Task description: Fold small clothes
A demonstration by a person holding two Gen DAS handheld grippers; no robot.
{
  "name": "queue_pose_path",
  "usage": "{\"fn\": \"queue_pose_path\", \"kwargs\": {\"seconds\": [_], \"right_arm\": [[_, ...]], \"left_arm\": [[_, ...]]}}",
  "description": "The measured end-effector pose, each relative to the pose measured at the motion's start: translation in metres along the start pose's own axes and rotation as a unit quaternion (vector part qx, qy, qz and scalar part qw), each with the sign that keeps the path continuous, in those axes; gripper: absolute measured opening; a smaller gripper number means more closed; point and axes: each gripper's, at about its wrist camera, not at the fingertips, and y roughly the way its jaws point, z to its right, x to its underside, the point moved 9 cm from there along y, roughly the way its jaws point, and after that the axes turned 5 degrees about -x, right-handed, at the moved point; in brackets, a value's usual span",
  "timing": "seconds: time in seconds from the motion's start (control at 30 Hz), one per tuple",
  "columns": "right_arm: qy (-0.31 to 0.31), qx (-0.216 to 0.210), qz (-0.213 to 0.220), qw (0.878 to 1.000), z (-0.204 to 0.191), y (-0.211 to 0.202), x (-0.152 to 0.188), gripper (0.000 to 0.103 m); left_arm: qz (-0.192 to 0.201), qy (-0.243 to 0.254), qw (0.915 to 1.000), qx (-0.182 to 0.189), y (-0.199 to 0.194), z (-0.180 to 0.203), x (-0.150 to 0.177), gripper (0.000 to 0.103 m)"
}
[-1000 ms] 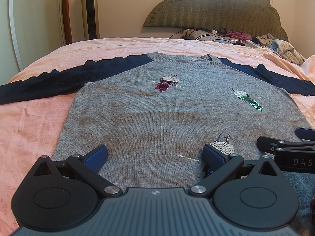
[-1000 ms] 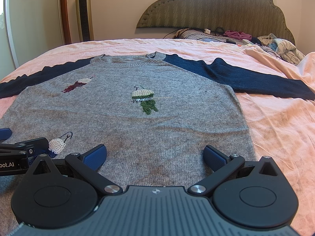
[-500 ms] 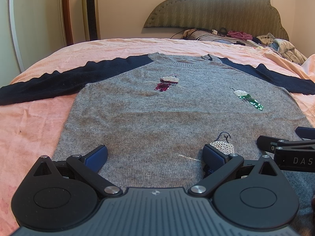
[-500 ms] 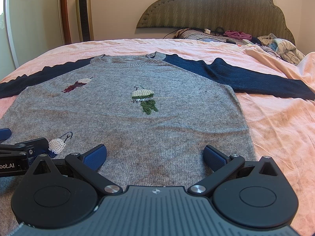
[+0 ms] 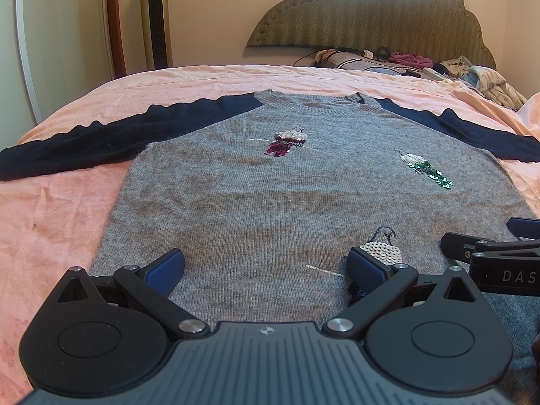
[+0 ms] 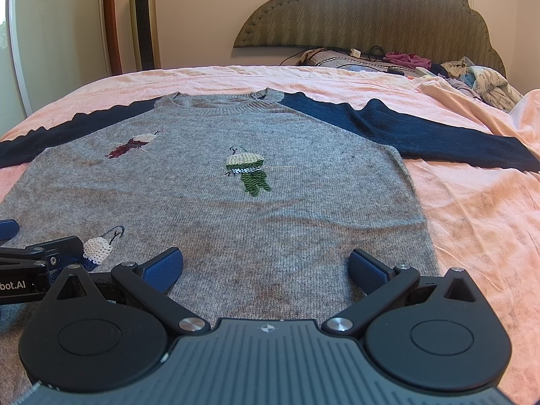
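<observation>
A grey sweater (image 5: 270,202) (image 6: 209,209) with navy sleeves and sequin patches lies flat, face up, on a pink bed sheet (image 5: 50,222) (image 6: 479,236). Both sleeves are spread out sideways. My left gripper (image 5: 266,266) is open, low over the sweater's hem on its left half, nothing between its blue pads. My right gripper (image 6: 266,266) is open too, low over the hem on the right half. Each gripper shows at the edge of the other's view: the right one (image 5: 489,253) and the left one (image 6: 33,253).
A padded olive headboard (image 5: 371,17) stands at the far end. Pillows, cables and a heap of clothes (image 6: 472,77) lie below it on the right. A tower fan (image 5: 155,17) and a wooden post stand against the wall at the back left.
</observation>
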Motion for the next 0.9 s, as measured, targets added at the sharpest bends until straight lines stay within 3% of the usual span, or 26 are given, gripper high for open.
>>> {"fn": "queue_pose_path", "kwargs": {"seconds": [0.37, 0.43, 0.5, 0.57, 0.67, 0.77, 0.9], "right_arm": [[0.0, -0.001, -0.001, 1.0, -0.001, -0.001, 0.0, 0.103], [-0.001, -0.027, -0.01, 1.0, 0.0, -0.005, -0.004, 0.103], [0.047, -0.075, 0.019, 0.996, 0.016, -0.017, -0.019, 0.103], [0.117, -0.116, 0.073, 0.984, 0.047, -0.038, -0.046, 0.103], [0.224, -0.137, 0.125, 0.957, 0.129, -0.046, -0.08, 0.103], [0.348, -0.091, 0.146, 0.921, 0.239, -0.034, -0.088, 0.103], [0.473, -0.027, 0.154, 0.867, 0.351, -0.012, -0.074, 0.091]], "left_arm": [[0.0, 0.001, 1.0, 0.0, 0.0, 0.0, 0.0, 0.103], [0.001, -0.002, 1.0, 0.0, -0.004, 0.0, 0.001, 0.103], [0.0, -0.005, 1.0, 0.001, -0.003, -0.001, 0.001, 0.103], [0.0, -0.005, 1.0, 0.001, -0.003, -0.002, 0.001, 0.103], [0.0, -0.005, 1.0, 0.001, -0.003, -0.002, 0.0, 0.103], [0.0, -0.005, 1.0, 0.002, -0.003, -0.001, 0.0, 0.103], [0.0, -0.005, 1.0, 0.001, -0.003, -0.001, 0.001, 0.103]]}}
